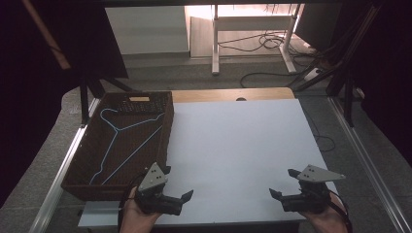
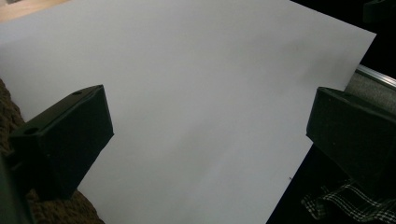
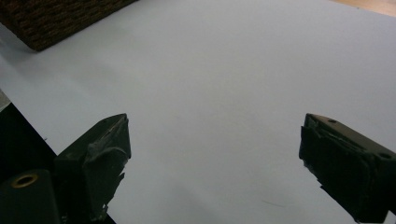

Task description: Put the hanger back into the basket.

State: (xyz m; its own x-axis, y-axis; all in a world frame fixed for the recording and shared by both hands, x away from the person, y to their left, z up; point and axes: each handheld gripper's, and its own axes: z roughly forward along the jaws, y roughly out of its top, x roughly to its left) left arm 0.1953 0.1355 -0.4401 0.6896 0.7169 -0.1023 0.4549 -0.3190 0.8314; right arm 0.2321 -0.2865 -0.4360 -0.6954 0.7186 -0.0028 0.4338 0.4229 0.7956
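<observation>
Both hands sit at the near edge of the table, each carrying a gripper and neither carrying anything else. Across most of the tabletop lies a white sheet [image 1: 243,150], bare from edge to edge, with a strip of wooden table [image 1: 228,94] showing beyond its far side. Next in size is the dark woven basket [image 1: 164,137] along the left edge, and in it lies a thin blue wire hanger [image 1: 119,141], flat on the basket floor with its hook toward the far end.

Closest to that basket, just off its near right corner, the left gripper [image 1: 177,182] has its jaws spread wide over the sheet with nothing between them. Well apart on the other side, the right gripper [image 1: 284,182] is held the same way: jaws wide, empty, above bare white.

To my eye this is a resting point between steps, with nothing in hand. If the hanger is wanted next, the left gripper would have to go up over the basket wall and down onto that thin wire, which leaves little to pinch.
</observation>
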